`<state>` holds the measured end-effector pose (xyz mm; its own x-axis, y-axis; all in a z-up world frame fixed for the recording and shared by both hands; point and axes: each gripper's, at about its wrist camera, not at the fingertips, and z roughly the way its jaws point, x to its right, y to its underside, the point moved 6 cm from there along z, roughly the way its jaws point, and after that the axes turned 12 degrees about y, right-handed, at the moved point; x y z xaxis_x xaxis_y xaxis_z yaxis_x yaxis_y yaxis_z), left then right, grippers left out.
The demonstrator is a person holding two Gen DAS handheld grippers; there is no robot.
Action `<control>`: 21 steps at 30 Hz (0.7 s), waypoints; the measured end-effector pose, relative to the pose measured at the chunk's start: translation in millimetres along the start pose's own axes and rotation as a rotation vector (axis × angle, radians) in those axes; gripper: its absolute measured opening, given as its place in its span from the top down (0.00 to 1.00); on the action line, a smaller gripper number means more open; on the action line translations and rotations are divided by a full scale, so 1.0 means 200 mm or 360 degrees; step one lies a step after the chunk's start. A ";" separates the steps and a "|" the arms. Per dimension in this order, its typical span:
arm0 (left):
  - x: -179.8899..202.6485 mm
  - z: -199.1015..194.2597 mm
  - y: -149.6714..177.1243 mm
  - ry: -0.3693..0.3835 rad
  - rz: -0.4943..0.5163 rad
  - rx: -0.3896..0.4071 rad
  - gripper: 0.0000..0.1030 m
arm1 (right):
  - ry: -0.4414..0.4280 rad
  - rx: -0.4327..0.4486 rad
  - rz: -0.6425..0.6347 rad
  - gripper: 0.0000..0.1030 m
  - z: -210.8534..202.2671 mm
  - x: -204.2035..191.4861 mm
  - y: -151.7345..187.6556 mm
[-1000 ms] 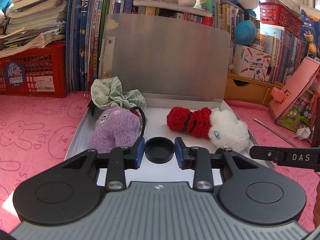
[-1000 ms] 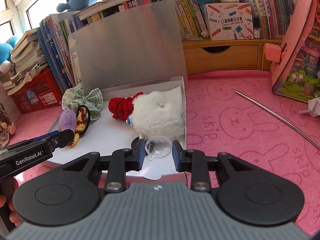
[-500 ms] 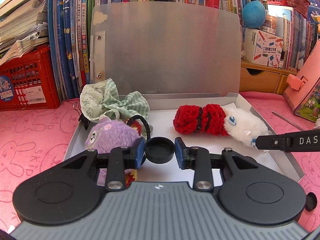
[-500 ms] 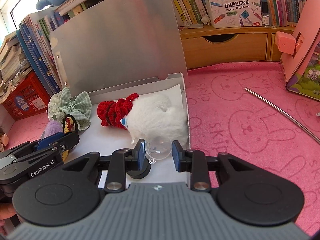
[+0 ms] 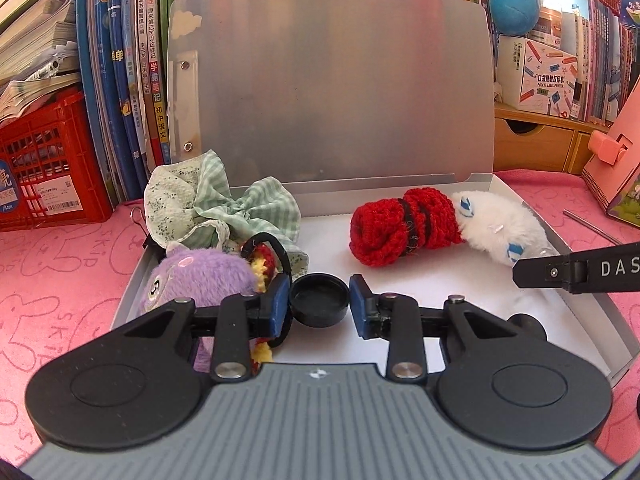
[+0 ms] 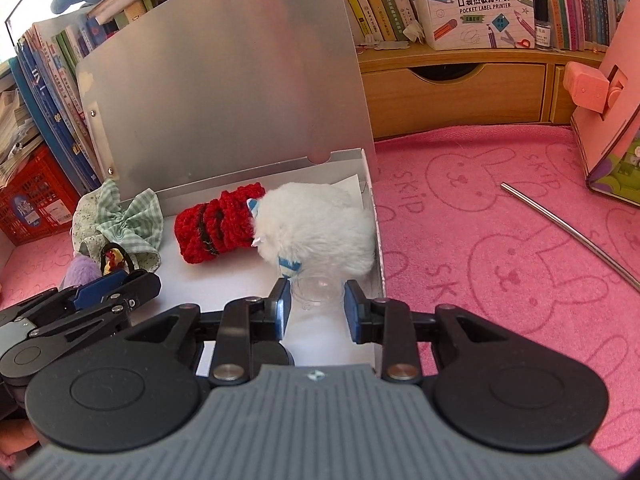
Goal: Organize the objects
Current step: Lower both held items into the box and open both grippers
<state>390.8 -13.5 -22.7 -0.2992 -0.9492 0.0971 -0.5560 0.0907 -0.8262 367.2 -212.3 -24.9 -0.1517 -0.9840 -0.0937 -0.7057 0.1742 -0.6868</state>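
Pink counter (image 6: pixel 500 240), and on it the big open box (image 5: pixel 592 320) with its lid propped upright at the back edge. Inside: a green checked bow (image 5: pixel 224 208) at the back-left corner, a purple plush (image 5: pixel 200 276) in front of it, a red knitted roll (image 5: pixel 400 228) lying crosswise and touching a white fluffy toy (image 6: pixel 316 228) at the right wall. Now the small stuff: the left gripper (image 5: pixel 320 300) has its jaws narrow, clamped on a black cap (image 5: pixel 319 299) low over the box floor at the front left. The right gripper (image 6: pixel 316 308) has just been easing its jaws apart around a clear cup (image 6: pixel 316 290), which sits dead ahead between them, by the front-right corner against the white toy. It looks set down.
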 end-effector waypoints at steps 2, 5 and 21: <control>0.00 -0.01 0.00 0.0005 -0.0012 0.0011 0.62 | -0.0009 0.0004 0.0011 0.61 -0.01 0.00 0.00; 0.00 -0.03 -0.01 0.0009 -0.0010 0.0022 0.60 | -0.0021 0.0013 0.0031 0.47 -0.02 0.01 0.00; 0.11 -0.30 -0.02 0.0041 0.0009 0.0115 0.25 | -0.0082 0.0138 0.0036 0.35 -0.30 0.06 0.04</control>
<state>339.5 -16.7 16.2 -0.3225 -0.9406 0.1060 -0.4970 0.0730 -0.8647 317.3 -220.9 11.9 -0.1294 -0.9809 -0.1455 -0.6395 0.1946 -0.7437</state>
